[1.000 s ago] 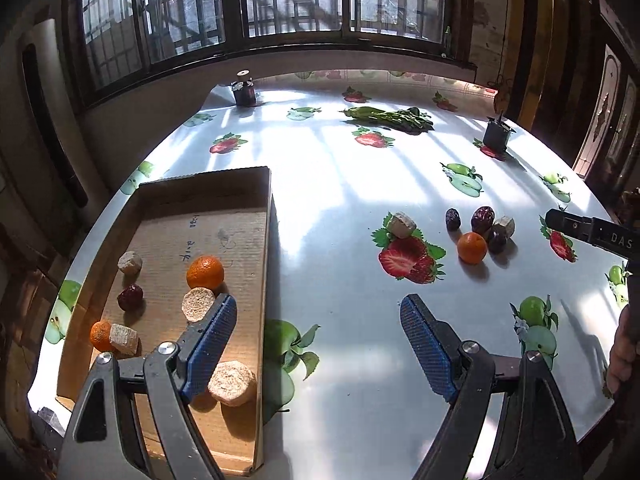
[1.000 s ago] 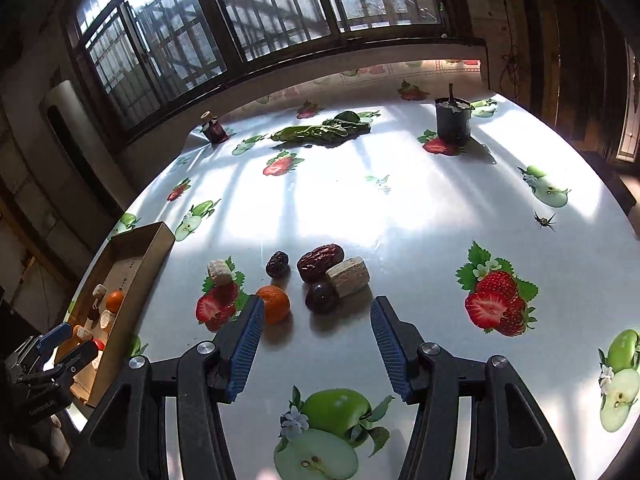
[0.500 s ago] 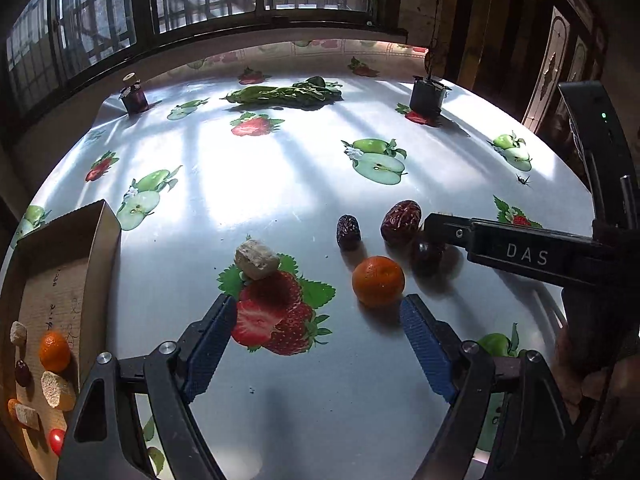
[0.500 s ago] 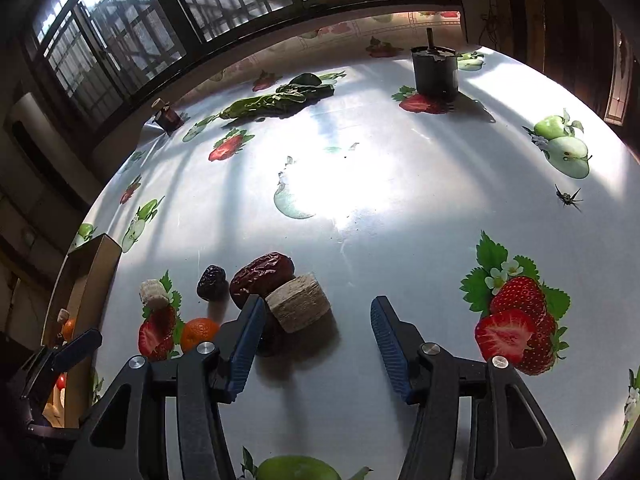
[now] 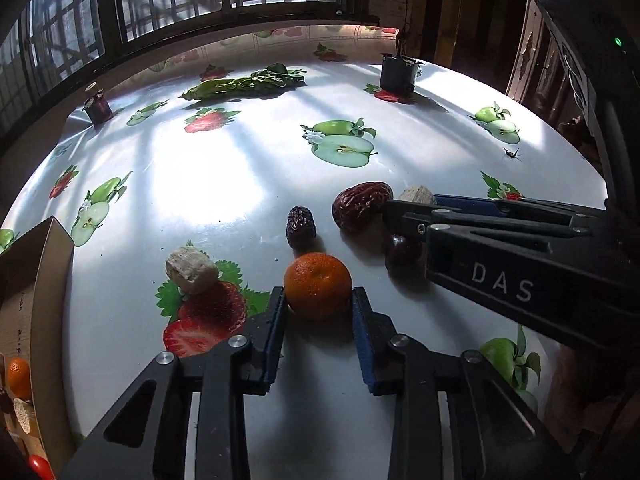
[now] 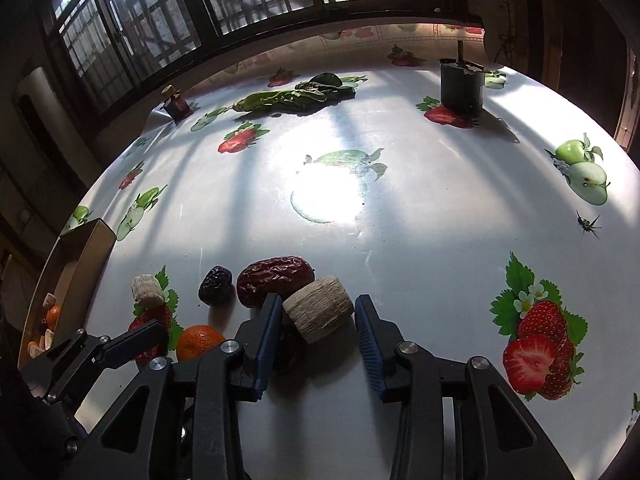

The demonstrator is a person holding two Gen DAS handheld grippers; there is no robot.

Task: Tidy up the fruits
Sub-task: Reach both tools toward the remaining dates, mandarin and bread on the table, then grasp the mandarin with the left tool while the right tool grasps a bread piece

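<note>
While my left claw (image 5: 319, 300) sits low on the table (image 5: 224, 184), its blue pads are narrowed right onto the sides of the orange (image 5: 318, 284), so I'd call that gripped or as good as. My right claw (image 6: 316, 316) is wider: the left pad touches the tan cork-like chunk (image 6: 319, 308), but there's still a gap on the right pad, so nothing's held there yet.

Handling guess: the orange is round, light and a bit squishy, so squeeze across the middle and go easy or it'll roll out. The chunk looks dry, stiff and rough, good grip on its flat ends. Right behind it, touching, is the big wrinkly date (image 6: 274, 280), with a small dark date (image 6: 215, 285) just beside, and a dark round fruit (image 5: 402, 248) tucked under the right claw's left finger, so closing could nudge those.

Room-wise, both claws are crowded together. The cardboard box (image 5: 44, 280) sits off to the left with a raised wall to clear, and a pale chunk (image 5: 191, 266) lies on the way there. Far side of the table is wide open.
</note>
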